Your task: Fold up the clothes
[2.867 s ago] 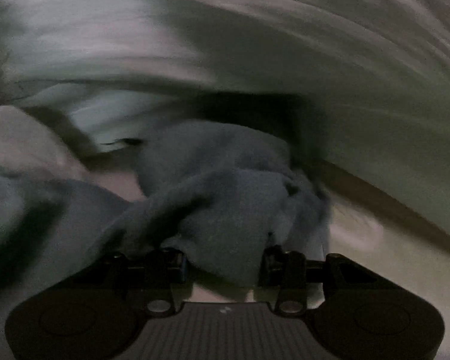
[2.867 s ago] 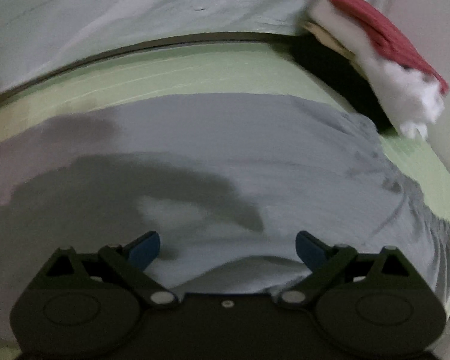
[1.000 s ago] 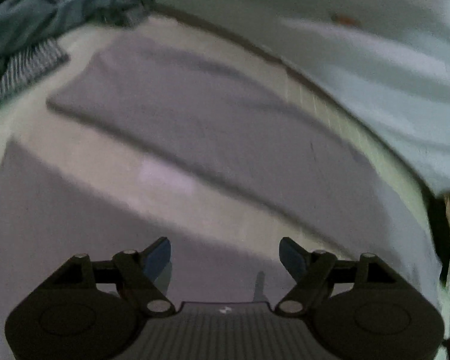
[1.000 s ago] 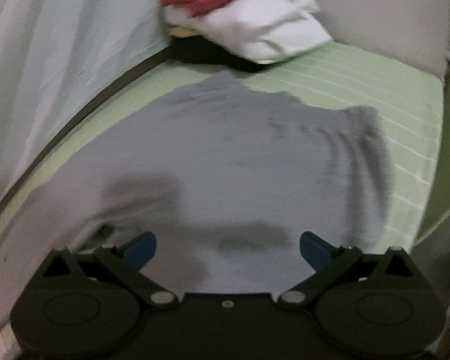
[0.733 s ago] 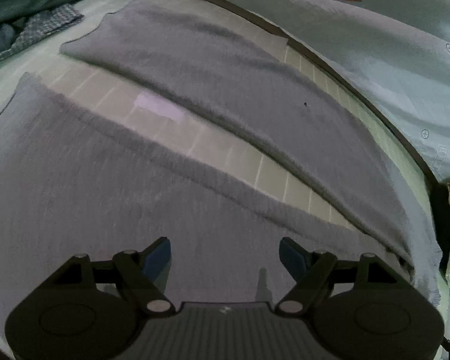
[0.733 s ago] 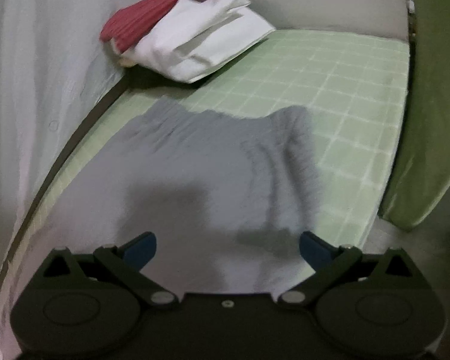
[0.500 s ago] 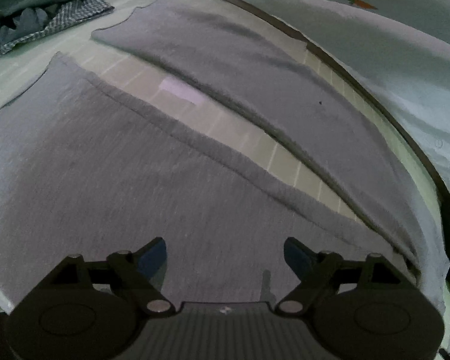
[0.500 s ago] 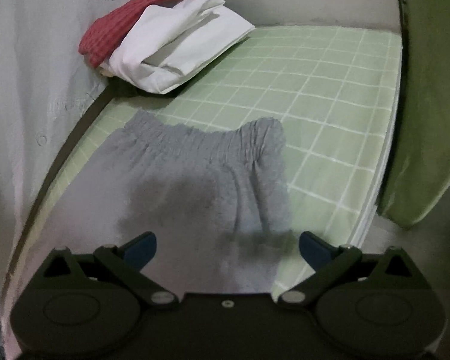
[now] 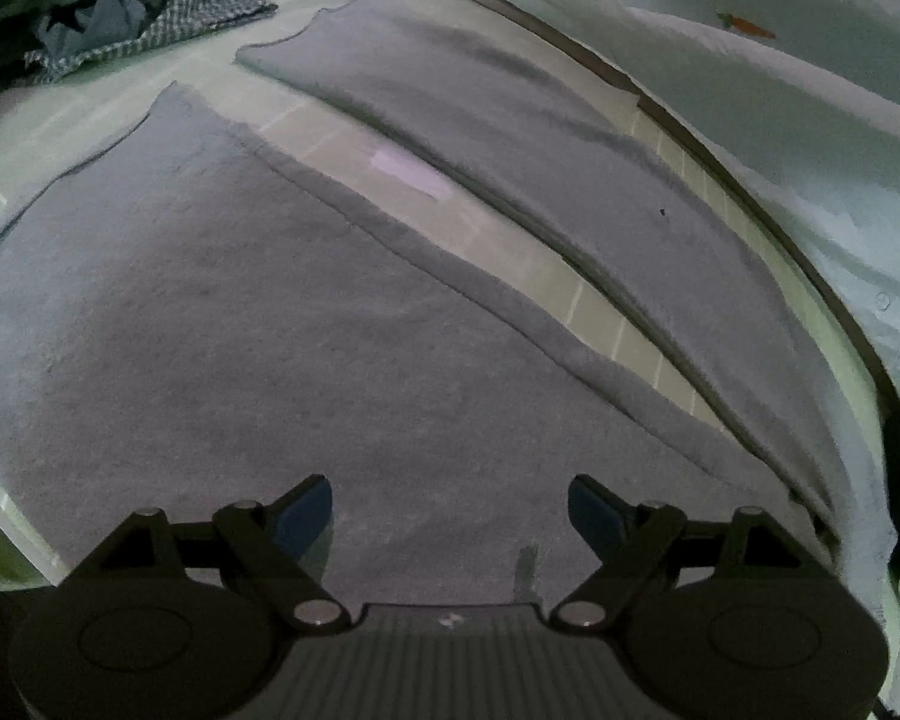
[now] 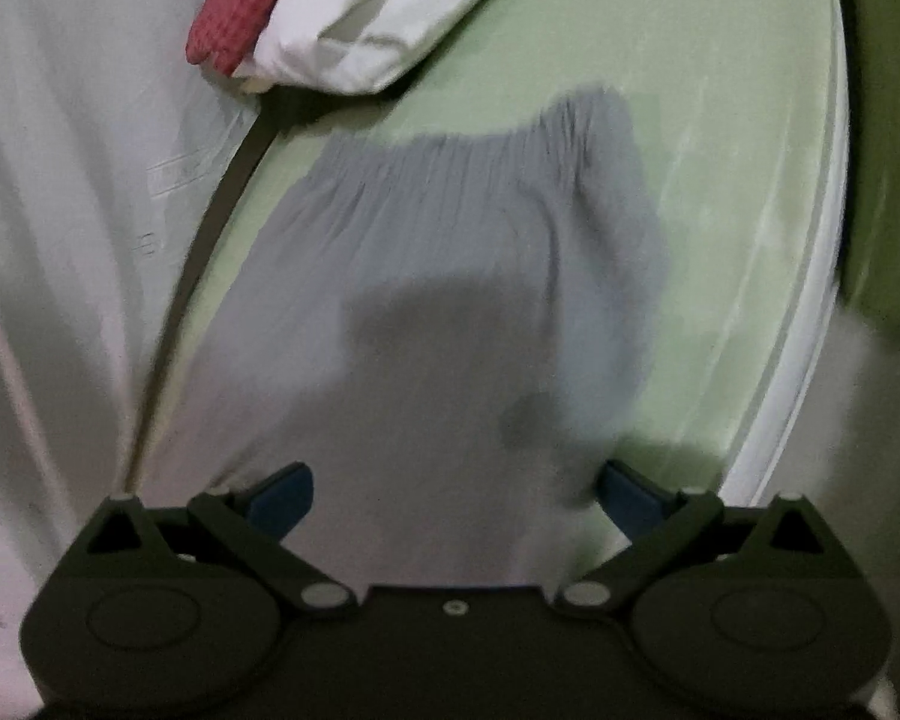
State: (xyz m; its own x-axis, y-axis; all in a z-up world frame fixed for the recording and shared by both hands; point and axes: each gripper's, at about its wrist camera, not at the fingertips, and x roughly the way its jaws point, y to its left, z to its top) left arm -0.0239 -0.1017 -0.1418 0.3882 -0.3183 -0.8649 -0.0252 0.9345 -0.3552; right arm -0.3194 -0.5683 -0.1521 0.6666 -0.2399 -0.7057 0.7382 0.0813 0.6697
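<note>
grey pants [image 9: 270,324] lay flat on the green mat [image 10: 720,120], legs apart. left gripper [image 9: 450,510] and right gripper [image 10: 456,495] hovered, jaws wide open, empty. soft, limp cloth; best pinched at waistband [image 10: 480,138] and hems.

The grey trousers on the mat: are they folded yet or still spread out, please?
Spread out: the grey trousers lie flat, both legs apart, waistband unfolded.

Both my views are dim, with black fisheye corners and bowed edges. The left view is fairly sharp; a pale lilac patch of light [image 9: 411,171] lies between the trouser legs. My right view is motion-smeared, and a dark shadow [image 10: 450,348] falls across the grey trousers [image 10: 450,228].
</note>
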